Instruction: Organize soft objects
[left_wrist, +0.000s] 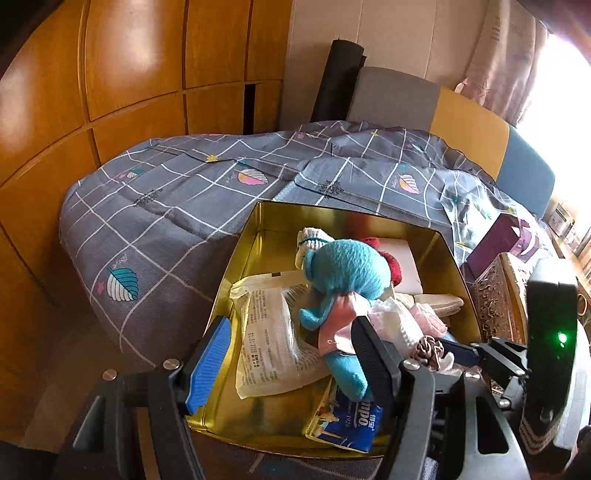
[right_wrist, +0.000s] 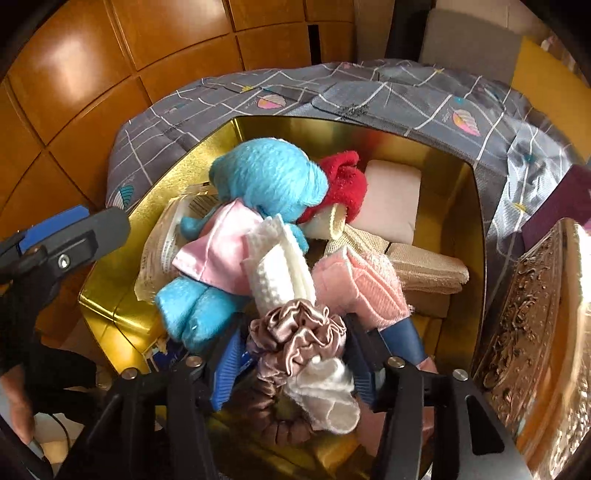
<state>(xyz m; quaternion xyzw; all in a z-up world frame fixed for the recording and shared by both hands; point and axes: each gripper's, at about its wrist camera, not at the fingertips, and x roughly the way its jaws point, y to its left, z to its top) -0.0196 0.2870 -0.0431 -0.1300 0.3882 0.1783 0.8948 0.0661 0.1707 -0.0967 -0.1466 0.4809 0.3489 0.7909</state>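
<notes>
A gold tin box (left_wrist: 258, 218) (right_wrist: 476, 221) sits on a bed and holds soft things. A blue plush toy (left_wrist: 347, 269) (right_wrist: 266, 177) in a pink shirt lies on top of a clear plastic packet (left_wrist: 269, 339). Beside it lie a red cloth (right_wrist: 343, 181), a pale pink pad (right_wrist: 391, 199), beige cloths (right_wrist: 424, 266), a pink cloth (right_wrist: 362, 288) and a white waffle cloth (right_wrist: 280, 262). My left gripper (left_wrist: 291, 354) is open over the box's near left, around the packet and the toy's legs. My right gripper (right_wrist: 295, 354) is shut on a mauve satin scrunchie (right_wrist: 295, 332) with a white cloth (right_wrist: 325, 387).
A grey checked quilt (left_wrist: 166, 221) covers the bed behind the box. Orange wardrobe doors (left_wrist: 110, 74) stand at left. An ornate gold lid (right_wrist: 532, 325) and a purple box (left_wrist: 498, 243) lie to the right. A blue tissue pack (left_wrist: 351, 424) lies in the box's near corner.
</notes>
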